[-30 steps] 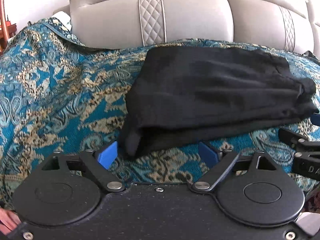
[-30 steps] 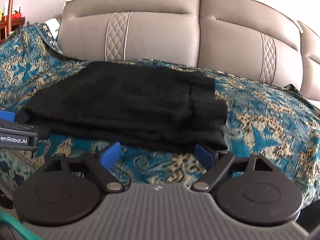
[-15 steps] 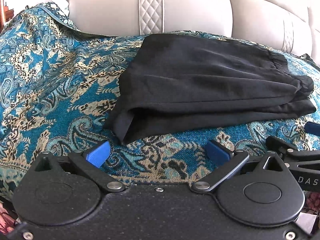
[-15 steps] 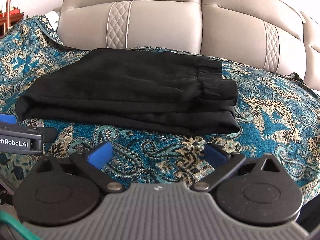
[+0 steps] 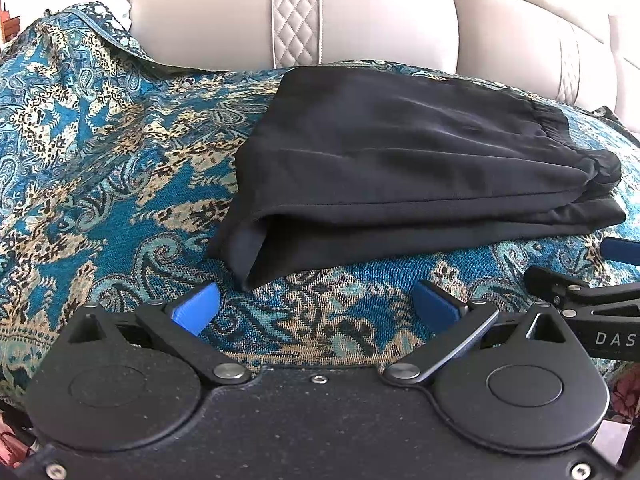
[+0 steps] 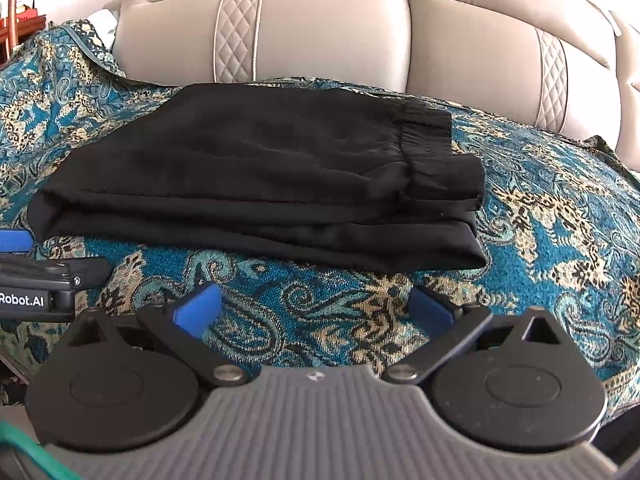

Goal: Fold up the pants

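Observation:
Black pants (image 5: 400, 176) lie folded in a flat rectangular stack on the patterned teal blanket (image 5: 100, 168); the elastic waistband sits at the stack's right end (image 6: 428, 136). My left gripper (image 5: 316, 306) hovers just in front of the stack's near left corner, blue pads wide apart with only blanket between them. My right gripper (image 6: 316, 306) is in front of the stack's near right part, open too and holding nothing. Each gripper's tip shows at the edge of the other's view: the right one (image 5: 592, 280) and the left one (image 6: 40, 268).
A beige padded sofa back (image 6: 320, 36) rises behind the blanket (image 6: 560, 216). Blanket stretches to the left and right of the pants. A reddish wooden piece of furniture (image 6: 20, 20) stands at the far left.
Both grippers have opened a little wider and drawn back from the pants' near edge. The folded stack has stayed in place on the blanket.

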